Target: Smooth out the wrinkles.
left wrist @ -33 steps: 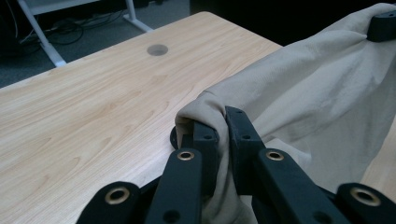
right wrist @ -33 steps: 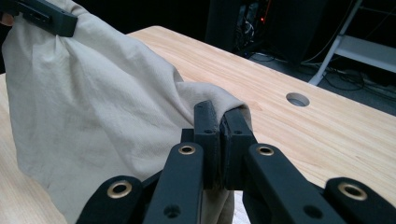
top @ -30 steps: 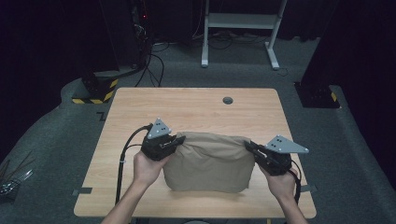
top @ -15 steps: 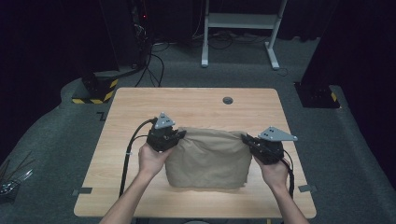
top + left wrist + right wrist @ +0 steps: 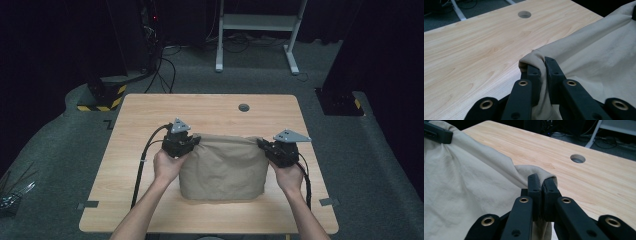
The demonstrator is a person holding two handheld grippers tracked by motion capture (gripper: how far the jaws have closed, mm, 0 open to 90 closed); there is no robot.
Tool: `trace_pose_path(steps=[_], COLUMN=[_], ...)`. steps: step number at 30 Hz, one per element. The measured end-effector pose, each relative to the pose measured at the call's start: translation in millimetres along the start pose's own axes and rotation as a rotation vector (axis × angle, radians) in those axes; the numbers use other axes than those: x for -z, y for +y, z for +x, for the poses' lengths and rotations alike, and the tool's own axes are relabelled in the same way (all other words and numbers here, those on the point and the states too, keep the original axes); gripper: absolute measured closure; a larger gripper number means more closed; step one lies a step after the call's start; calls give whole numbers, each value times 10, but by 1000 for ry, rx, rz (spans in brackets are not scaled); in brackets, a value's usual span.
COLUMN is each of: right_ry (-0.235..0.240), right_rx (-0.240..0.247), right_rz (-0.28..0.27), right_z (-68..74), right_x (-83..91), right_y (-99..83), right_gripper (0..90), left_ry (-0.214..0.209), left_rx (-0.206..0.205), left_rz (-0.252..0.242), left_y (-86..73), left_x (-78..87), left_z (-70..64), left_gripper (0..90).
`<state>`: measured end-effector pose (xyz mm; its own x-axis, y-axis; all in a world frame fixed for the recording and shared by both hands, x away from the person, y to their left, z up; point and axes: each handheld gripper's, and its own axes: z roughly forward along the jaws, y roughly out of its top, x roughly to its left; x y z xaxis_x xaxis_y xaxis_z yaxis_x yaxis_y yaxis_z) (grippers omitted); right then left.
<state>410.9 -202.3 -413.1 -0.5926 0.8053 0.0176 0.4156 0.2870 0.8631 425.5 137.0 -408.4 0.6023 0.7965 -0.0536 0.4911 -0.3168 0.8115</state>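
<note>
Beige cloth (image 5: pixel 222 167), soft and creased, lies in a rough rectangle near the front middle of the pale wood-grain worktop (image 5: pixel 210 112). The left hand-held gripper (image 5: pixel 192 142) is closed tight on its far left corner, fabric bunched between the black jaws. The right hand-held gripper (image 5: pixel 262 145) pinches the far right corner the same way. A round hole (image 5: pixel 244 107) sits near the worktop's far edge.

Black hand-held gripper (image 5: pixel 192 141), brass rivets, grey plate
</note>
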Motion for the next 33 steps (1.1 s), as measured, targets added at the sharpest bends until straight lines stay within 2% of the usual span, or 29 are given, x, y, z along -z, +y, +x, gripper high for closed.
trace_pose_path(steps=[9, 13, 24, 33], right_ry=[-13, -27, -56, -76], right_rx=[-25, -18, -14, -34], right_rz=[38, 53, 80, 96], right_z=[-84, -99, -148, -203], right_x=[-179, -249, -382, -461], right_y=[-31, -45, -82, -137], right_gripper=[867, 867, 864, 864], left_ry=[25, 37, 60, 72], left_rx=[0, -4, 3, 11], left_rz=[27, 43, 62, 73], left_y=[-20, -18, -37, -65], left_x=[-171, -233, -392, -482], left_z=[54, 67, 101, 130], left_gripper=[834, 835, 835, 834])
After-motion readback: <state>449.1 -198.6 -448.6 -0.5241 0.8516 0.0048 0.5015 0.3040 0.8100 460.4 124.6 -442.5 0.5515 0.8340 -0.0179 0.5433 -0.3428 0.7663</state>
